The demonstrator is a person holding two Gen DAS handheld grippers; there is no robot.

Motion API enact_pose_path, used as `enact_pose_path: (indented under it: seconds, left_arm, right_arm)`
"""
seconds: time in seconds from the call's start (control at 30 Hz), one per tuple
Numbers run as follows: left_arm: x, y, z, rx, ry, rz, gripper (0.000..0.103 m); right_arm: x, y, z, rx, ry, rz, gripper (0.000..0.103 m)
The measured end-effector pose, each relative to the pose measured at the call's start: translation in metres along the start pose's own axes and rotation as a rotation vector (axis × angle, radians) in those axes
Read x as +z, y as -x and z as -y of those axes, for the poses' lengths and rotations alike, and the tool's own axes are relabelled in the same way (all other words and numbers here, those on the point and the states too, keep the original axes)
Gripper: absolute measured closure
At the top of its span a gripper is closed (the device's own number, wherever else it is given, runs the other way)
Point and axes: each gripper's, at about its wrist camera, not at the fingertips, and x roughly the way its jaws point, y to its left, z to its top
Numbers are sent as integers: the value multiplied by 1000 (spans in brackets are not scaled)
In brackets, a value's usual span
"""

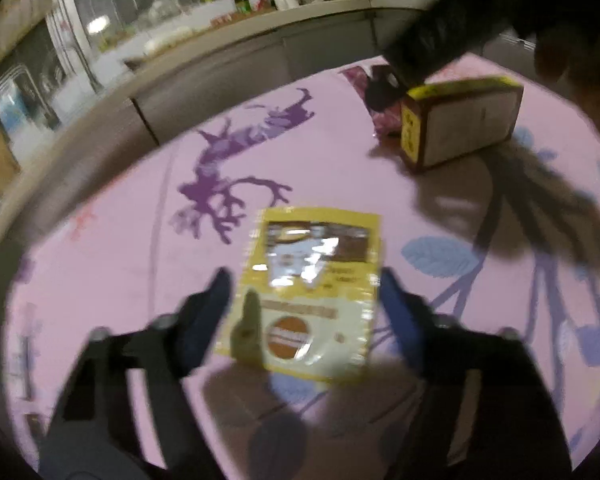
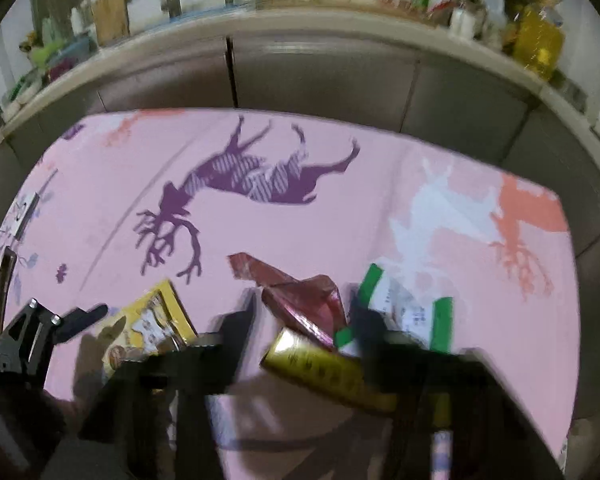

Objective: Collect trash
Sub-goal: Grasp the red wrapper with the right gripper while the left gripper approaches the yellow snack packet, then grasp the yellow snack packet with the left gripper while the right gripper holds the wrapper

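Left gripper [image 1: 304, 292] jaws straddle a flat yellow sachet [image 1: 308, 296] without pinching; right gripper [image 2: 300, 332] jaws grip a yellow-brown carton [image 2: 324, 372].

The left gripper [image 1: 304, 280] points steeply down, its blue-padded fingers [image 1: 210, 308] standing apart with a gap between them. The right gripper [image 2: 304, 312] also tilts downward, its dark fingers [image 2: 240, 320] blurred; their grip cannot be told.

Left wrist view: set close above the pink desk [image 1: 112, 280], angled down and forward toward the kitchen counter [image 1: 260, 28]. Right wrist view: likewise placed, steeper. Shared ground: the yellow packet [image 1: 312, 292] [image 2: 156, 328], the purple deer print [image 1: 236, 168] [image 2: 236, 184], the counter [image 2: 340, 28].
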Motion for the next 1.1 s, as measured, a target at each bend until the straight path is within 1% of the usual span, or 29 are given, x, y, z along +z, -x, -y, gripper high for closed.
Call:
enact_pose_path:
  seconds: [0.03, 0.07, 0.1, 0.13, 0.17, 0.2, 0.23, 0.27, 0.33, 0.43, 0.5, 0.57, 0.67, 0.73, 0.77, 0.8, 0.83, 0.87, 0.9, 0.93, 0.97, 1.0, 1.03, 1.07, 1.1]
  left_arm:
    - [0, -2, -4, -46, 27, -5, 60]
    - [0, -3, -10, -80, 56, -10, 73]
    - [-1, -4, -15, -91, 77, -13, 81]
    - [-2, -4, -21, -101, 98, -16, 84]
    - [-3, -4, -27, -125, 122, -20, 92]
    - [-5, -3, -34, -164, 154, -23, 94]
    - [-7, -2, -40, -190, 183, -27, 95]
    - [-9, -1, -44, -203, 201, -29, 96]
    - [-14, 5, -52, -227, 232, -29, 97]
    - [-19, 22, -61, -297, 286, -8, 101]
    - [-19, 31, -63, -340, 307, 3, 102]
    - [-19, 41, -60, -387, 314, 13, 102]
    - [-13, 51, -46, -405, 281, 20, 102]
    - [-9, 59, -36, -419, 263, 23, 102]
    - [-7, 63, -33, -399, 249, 28, 102]
    - [-6, 66, -32, -360, 236, 33, 101]
    - [-5, 68, -35, -294, 232, 35, 101]
    - [-4, 65, -42, -239, 244, 32, 101]
    - [-5, 61, -49, -219, 255, 18, 86]
    - [-5, 48, -63, -209, 285, -26, 72]
    - [-6, 37, -73, -210, 309, -50, 43]
    - [-7, 26, -85, -197, 336, -69, 33]
    - [-9, 19, -92, -190, 351, -82, 33]
    - [-11, 11, -98, -202, 362, -106, 33]
    - [-12, 3, -101, -231, 368, -126, 32]
  right_arm:
    - [1, -2, 2, 16, -8, 1, 93]
    - [2, 0, 3, 38, -17, 12, 100]
    - [1, 4, 1, 46, -24, 28, 101]
    - [-1, 13, -1, 59, -35, 55, 101]
    - [-1, 21, -2, 88, -54, 86, 101]
    - [-6, 36, -1, 148, -89, 136, 101]
    - [-7, 44, -2, 180, -107, 164, 101]
    - [-13, 58, -1, 238, -136, 206, 101]
    - [-25, 77, -1, 309, -176, 253, 101]
    - [-50, 98, 0, 409, -237, 292, 101]
    - [-70, 108, 3, 458, -279, 313, 101]
    - [-90, 116, 8, 476, -320, 328, 101]
    - [-129, 126, 26, 442, -399, 351, 101]
    - [-148, 131, 38, 432, -443, 356, 101]
    - [-161, 136, 48, 423, -472, 366, 101]
    - [-169, 140, 55, 418, -489, 372, 101]
    - [-179, 144, 63, 415, -508, 378, 101]
    - [-186, 147, 68, 412, -523, 382, 101]
    - [-193, 149, 74, 406, -535, 385, 101]
    - [-198, 150, 77, 402, -540, 387, 101]
    - [-203, 151, 78, 399, -548, 388, 101]
    - [-208, 150, 81, 401, -559, 387, 101]
    - [-213, 150, 81, 403, -565, 387, 101]
    - [-215, 148, 82, 407, -573, 385, 101]
    - [-218, 146, 82, 413, -582, 382, 101]
